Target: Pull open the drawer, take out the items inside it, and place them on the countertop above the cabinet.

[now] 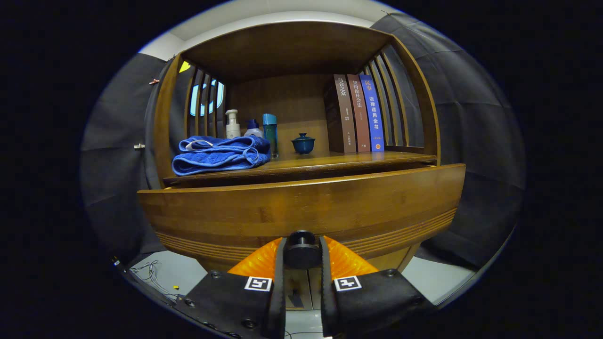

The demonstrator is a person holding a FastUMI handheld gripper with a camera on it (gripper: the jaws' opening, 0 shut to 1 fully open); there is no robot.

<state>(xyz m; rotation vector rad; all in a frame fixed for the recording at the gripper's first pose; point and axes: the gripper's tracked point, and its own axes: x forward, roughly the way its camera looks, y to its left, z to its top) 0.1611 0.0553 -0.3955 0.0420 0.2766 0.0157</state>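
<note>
We see the gripper clamped narrow on the dark knob of the drawer, which sits pulled out below the countertop holding a folded towel.

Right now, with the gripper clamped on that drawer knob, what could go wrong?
1. The gripper holds only the small round knob, both fingers pressing on it; a crooked pull might let it slip out.
2. The drawer seems barely open, so a skewed tug could jam it.
3. A hard jerk might shake the countertop, where the tall bottles, the little lidded cup and the upright books could topple.
</note>
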